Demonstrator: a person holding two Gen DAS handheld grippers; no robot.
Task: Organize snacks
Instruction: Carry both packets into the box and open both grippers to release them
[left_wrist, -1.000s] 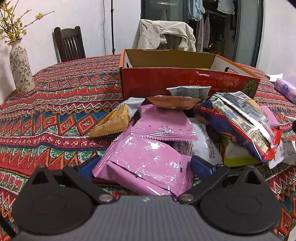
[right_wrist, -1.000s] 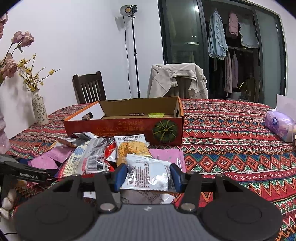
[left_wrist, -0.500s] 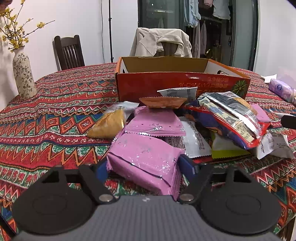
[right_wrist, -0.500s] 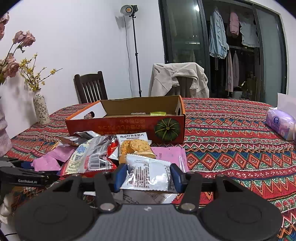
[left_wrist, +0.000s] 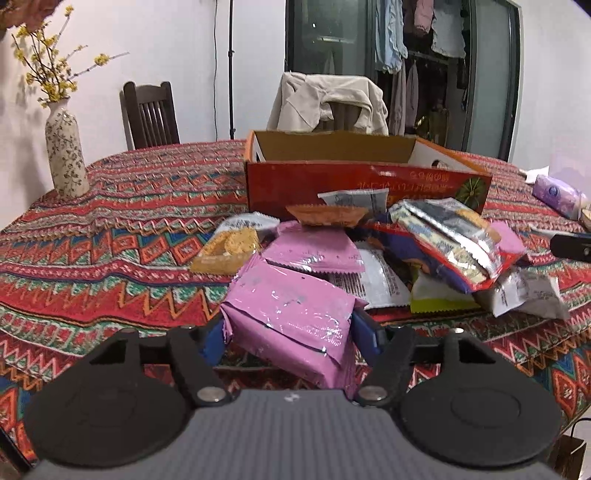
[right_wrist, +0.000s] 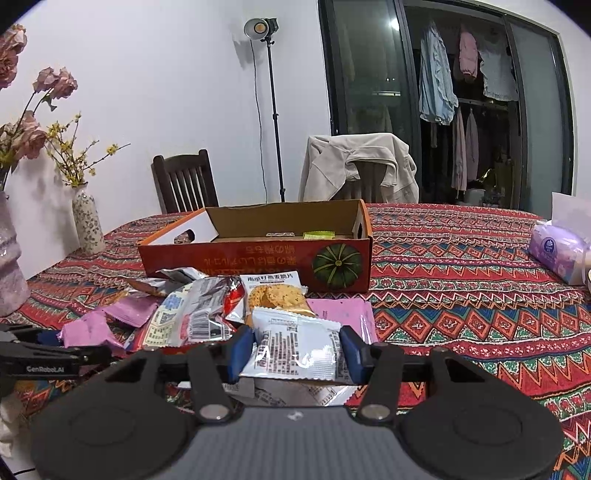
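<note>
Now the left gripper (left_wrist: 290, 334) has its jaws closing on a glossy pink foil snack packet (left_wrist: 291, 317); a second ago they stood wide around it while it lay low on the heap, and now both blue pads (left_wrist: 364, 334) press its sides and it sits raised clear of the pile. That reads as the pick made, leaving the carry to the box.

Going left to right: at the far left a speckled ceramic vase with yellow sprigs (left_wrist: 65, 155) stands well apart from the work, with bare red patterned tablecloth (left_wrist: 110, 258) between it and the snacks. Next comes the loose heap of packets, a clear biscuit packet (left_wrist: 229, 247) on its left side, a second pink packet (left_wrist: 314, 251) in the middle, a red and silver wrapper (left_wrist: 450, 240) on the right. Just beyond the heap stands the open orange cardboard box with a pumpkin print (left_wrist: 369, 184), its near wall the edge to clear; judging by the right view, its floor is nearly bare, so there is room to drop things.

The right gripper (right_wrist: 295, 350), unchanged over the last second, is clamped on a white printed sachet (right_wrist: 295, 350) held above the near right part of the heap. Right of it the cloth is open as far as a lilac tissue pack (right_wrist: 557, 251) near the table's right edge.
</note>
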